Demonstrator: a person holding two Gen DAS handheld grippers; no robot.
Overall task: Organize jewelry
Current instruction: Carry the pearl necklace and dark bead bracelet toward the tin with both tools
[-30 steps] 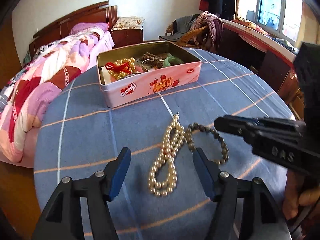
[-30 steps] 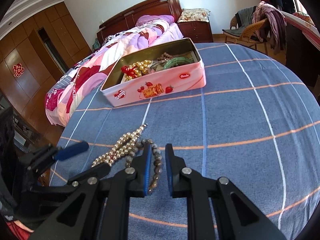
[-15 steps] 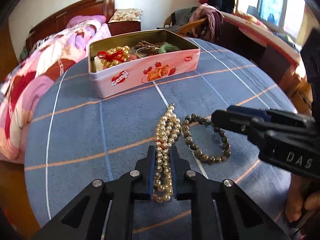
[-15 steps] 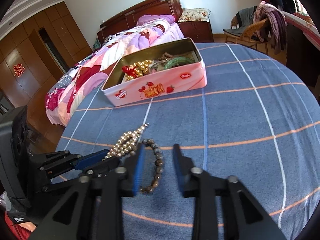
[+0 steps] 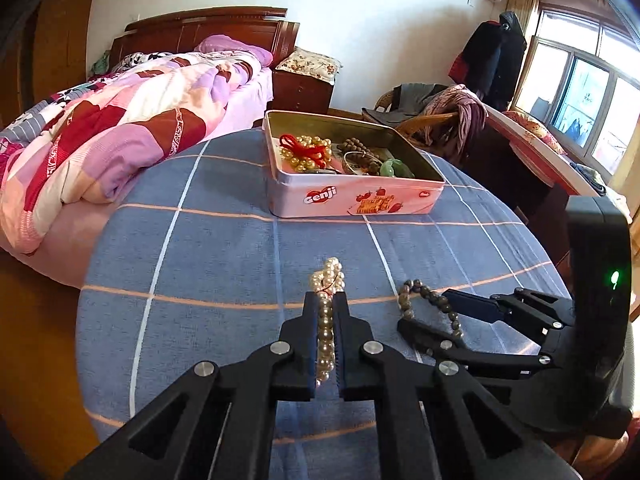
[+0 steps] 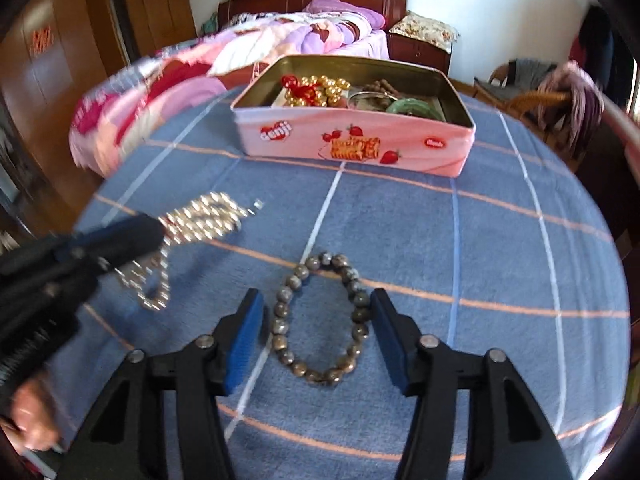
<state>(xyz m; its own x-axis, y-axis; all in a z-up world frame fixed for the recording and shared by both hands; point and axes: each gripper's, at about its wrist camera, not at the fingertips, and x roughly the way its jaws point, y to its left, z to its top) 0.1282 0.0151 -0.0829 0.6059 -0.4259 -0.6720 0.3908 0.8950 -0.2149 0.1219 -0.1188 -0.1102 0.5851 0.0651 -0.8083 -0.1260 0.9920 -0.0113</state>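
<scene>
The left gripper (image 5: 325, 312) was clamped on the pearls (image 5: 329, 280), which lay on the blue checked surface (image 5: 224, 264). The right gripper (image 6: 316, 320) had its jaws opening, straddling the dark bracelet (image 6: 320, 312) without pressing it; the bracelet lay flat just beside the pearls. Farther back stood the open pink tin (image 6: 360, 144) with more jewelry inside.

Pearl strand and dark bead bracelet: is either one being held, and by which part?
The left hand-held gripper is shut on the pearl strand around its middle. The bracelet lies unheld between the right hand-held gripper's opening jaws.
</scene>
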